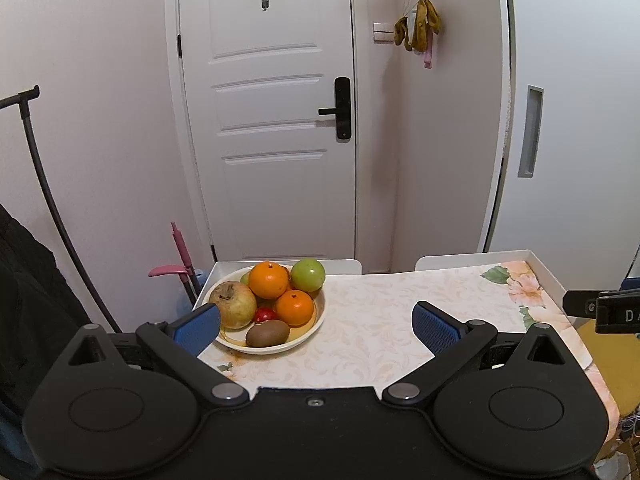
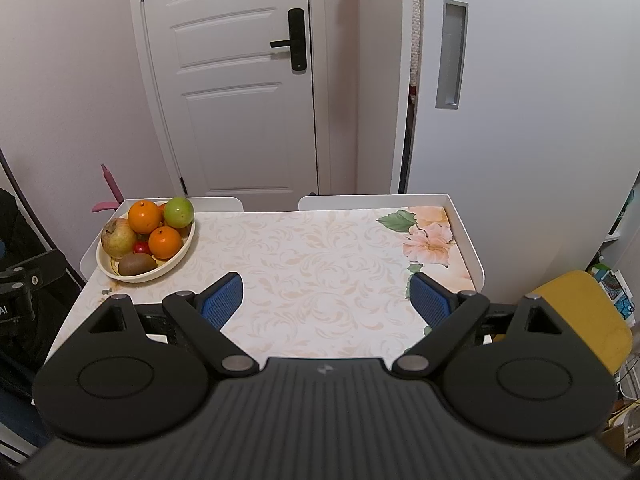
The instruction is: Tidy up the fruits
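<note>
Left wrist view has the bowl [image 1: 310, 330] pretty much front and center-left: a shallow, glossy cream oval dish sitting at the far left corner of the surface [image 1: 372, 320], which is covered in a smooth cloth with a pale leafy swirl print and a big pink flower at the far right corner. All the fruit is piled in that bowl. Two shiny round oranges [image 1: 269, 280], a smooth green apple [image 1: 307, 274] at the back, a bigger yellowish apple [image 1: 233, 305] with a brown, wrinkly top, a fuzzy brown kiwi [image 1: 267, 333] lying at the front rim, and a small glossy red fruit [image 1: 265, 314] tucked between them.

Left claw [image 1: 316, 324] hovers just this side of the bowl, spread wide with nothing in it; its left blue dimpled pad [image 1: 197, 330] overlaps the bowl's edge in the view, though I can't tell if it actually touches. Matte black plastic arms, silver pivot bolts.

Right claw [image 2: 326, 300] is over the bare middle of the cloth, well apart from the bowl, also wide open and holding nothing, both pointing toward the white paneled door [image 2: 232, 80].
</note>
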